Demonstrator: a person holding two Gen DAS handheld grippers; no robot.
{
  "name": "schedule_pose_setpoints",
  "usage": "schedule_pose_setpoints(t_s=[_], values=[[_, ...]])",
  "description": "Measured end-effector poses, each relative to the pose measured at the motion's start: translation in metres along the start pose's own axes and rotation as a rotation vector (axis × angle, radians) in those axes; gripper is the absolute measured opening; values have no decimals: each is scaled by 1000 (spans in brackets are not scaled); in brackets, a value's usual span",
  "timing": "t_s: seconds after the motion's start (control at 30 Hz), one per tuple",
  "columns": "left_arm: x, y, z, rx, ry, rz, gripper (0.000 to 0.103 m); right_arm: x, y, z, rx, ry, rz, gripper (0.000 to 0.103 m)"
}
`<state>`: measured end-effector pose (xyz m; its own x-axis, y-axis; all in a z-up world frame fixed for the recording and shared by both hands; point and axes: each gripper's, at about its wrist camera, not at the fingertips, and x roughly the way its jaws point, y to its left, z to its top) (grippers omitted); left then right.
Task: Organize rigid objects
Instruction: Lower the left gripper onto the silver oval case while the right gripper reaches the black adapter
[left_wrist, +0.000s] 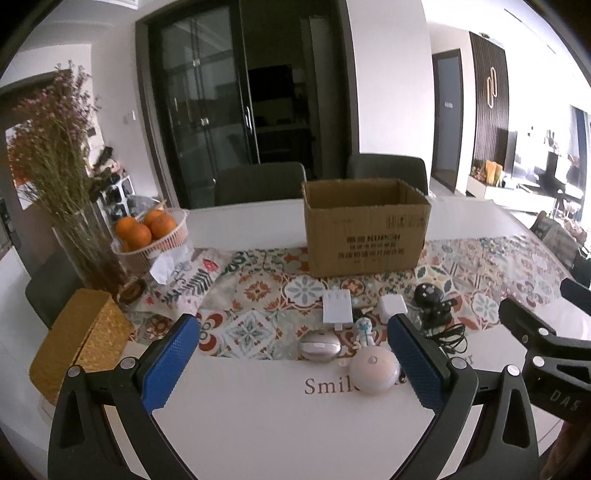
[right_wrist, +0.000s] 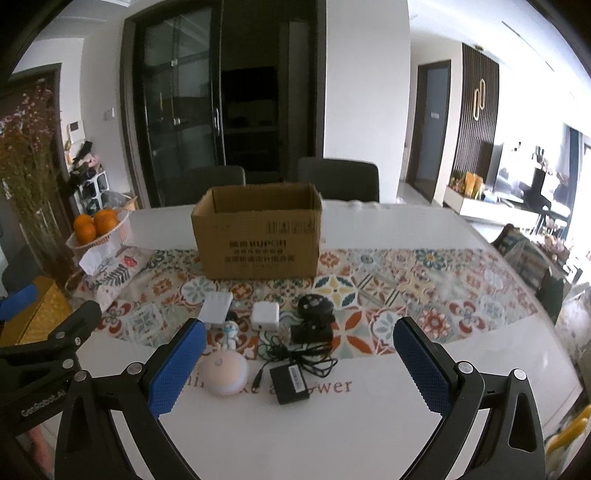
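An open cardboard box (left_wrist: 364, 229) (right_wrist: 258, 236) stands on the patterned runner. In front of it lie a white flat charger (left_wrist: 336, 306) (right_wrist: 218, 304), a white cube plug (left_wrist: 392, 306) (right_wrist: 265, 314), a small astronaut figure (left_wrist: 364, 330) (right_wrist: 231, 334), a black round camera (left_wrist: 430, 301) (right_wrist: 314, 314), a pink round device (left_wrist: 373, 369) (right_wrist: 223, 373), a pinkish oval mouse (left_wrist: 319, 347) and a black adapter with cable (right_wrist: 290, 382). My left gripper (left_wrist: 291, 362) is open and empty above the white mat. My right gripper (right_wrist: 299, 365) is open and empty, above the adapter.
A basket of oranges (left_wrist: 147, 232) (right_wrist: 98, 229), a glass vase of dried flowers (left_wrist: 74, 221) and a yellow woven box (left_wrist: 77, 343) stand at the left. A tissue pouch (right_wrist: 107, 269) lies beside them. Two chairs (left_wrist: 258, 182) stand behind the table (right_wrist: 443, 229).
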<state>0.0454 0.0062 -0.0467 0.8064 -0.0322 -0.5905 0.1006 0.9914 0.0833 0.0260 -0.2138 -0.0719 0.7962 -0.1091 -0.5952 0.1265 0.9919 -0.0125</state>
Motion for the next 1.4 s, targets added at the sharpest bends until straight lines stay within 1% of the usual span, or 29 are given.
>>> schedule_pose_setpoints(t_s=[0.27,0.47,0.7,0.9,0.97,1.4], values=[[39,0,-9,28,74,-17,103,40,7,-19,30,104,-2,102],[77,2,-17,39,129,-28,103,74,12,-31,60,179,-4,100],[111,-1,-24,56,183,-53,103,105,18,-46,73,267,-21,95],[136,-5,-32,69,226,-71,103,130,18,-55,60,345,-36,86],[141,-5,-33,67,231,-77,103,137,19,-57,59,369,-34,85],[179,-9,-40,79,274,-103,100,167,27,-67,35,439,-28,77]])
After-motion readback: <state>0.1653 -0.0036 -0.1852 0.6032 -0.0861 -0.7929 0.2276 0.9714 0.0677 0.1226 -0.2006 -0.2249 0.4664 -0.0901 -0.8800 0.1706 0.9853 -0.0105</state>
